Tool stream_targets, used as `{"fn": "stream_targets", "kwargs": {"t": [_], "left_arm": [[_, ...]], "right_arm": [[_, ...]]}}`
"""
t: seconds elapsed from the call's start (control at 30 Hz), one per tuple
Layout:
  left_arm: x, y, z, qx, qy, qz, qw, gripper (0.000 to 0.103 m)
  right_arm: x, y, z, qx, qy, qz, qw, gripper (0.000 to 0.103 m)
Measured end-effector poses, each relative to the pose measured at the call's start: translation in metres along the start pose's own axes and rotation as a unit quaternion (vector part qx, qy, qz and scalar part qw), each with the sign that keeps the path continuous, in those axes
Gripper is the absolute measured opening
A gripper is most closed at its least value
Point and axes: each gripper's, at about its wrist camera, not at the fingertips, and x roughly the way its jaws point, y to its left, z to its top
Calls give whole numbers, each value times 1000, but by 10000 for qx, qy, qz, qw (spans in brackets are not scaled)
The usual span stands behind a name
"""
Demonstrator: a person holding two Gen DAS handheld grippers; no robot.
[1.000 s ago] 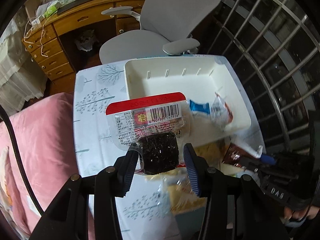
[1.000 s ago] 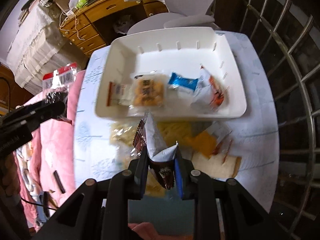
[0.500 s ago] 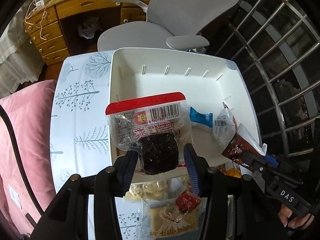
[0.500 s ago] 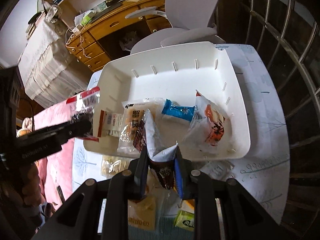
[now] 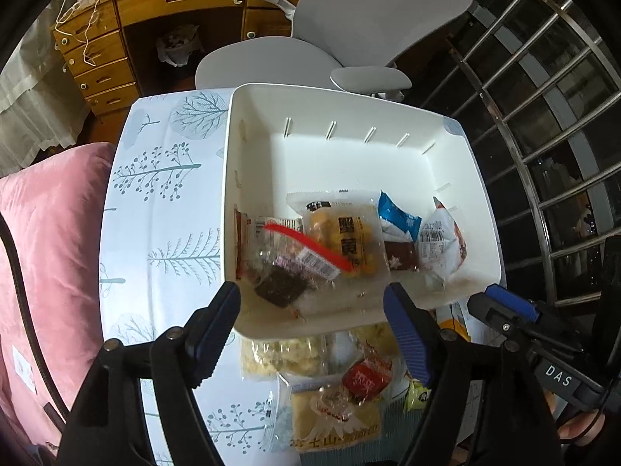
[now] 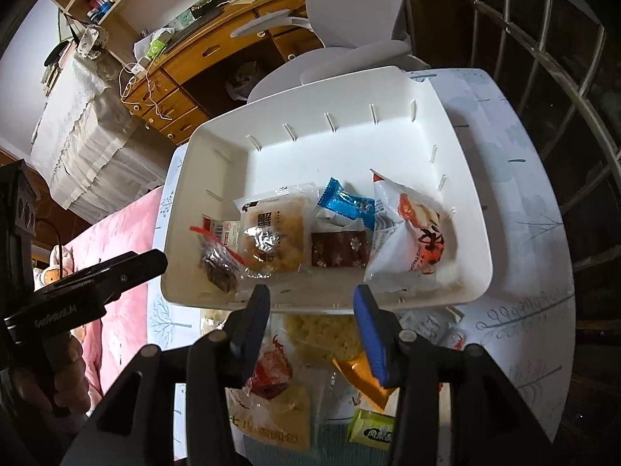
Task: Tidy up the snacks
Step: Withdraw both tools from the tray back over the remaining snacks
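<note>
A white bin (image 5: 349, 116) (image 6: 473, 209) stands on the tree-print table. In it lie a clear pack with a red strip and a dark block (image 5: 287, 272) (image 6: 219, 260), a yellow pastry pack (image 5: 345, 240) (image 6: 271, 237), a blue wrapper (image 5: 399, 219) (image 6: 345, 204), a brown packet (image 5: 399, 258) (image 6: 337, 250) and a white-and-orange bag (image 5: 442, 244) (image 6: 411, 233). My left gripper (image 5: 312, 322) is open and empty above the bin's near left rim. My right gripper (image 6: 312, 322) is open and empty above the near rim.
Loose snacks lie on the table before the bin: a red candy (image 5: 366, 378) (image 6: 271, 372), yellow packs (image 5: 333, 423), an orange pack (image 6: 361, 380) and a green one (image 6: 370, 433). A grey office chair (image 5: 349, 39) stands behind, a pink cushion (image 5: 46, 272) left, a metal railing (image 5: 543, 116) right.
Both grippers have opened. The red-strip pack has dropped from the left gripper into the bin. The brown packet has dropped from the right gripper into the bin.
</note>
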Motion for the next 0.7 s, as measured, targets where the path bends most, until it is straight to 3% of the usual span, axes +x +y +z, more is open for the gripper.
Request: {"fn": "stream_targets", "kwargs": {"t": [0.37, 0.7], "left_arm": [[-38, -2, -42, 295, -126, -247, 9992, 75], [-68, 2, -98, 648, -166, -385, 9970, 75]], "right_arm": [[-39, 11, -39, 239, -361, -174, 9989, 45], [-69, 14, -98, 684, -682, -293, 9949, 45]]}}
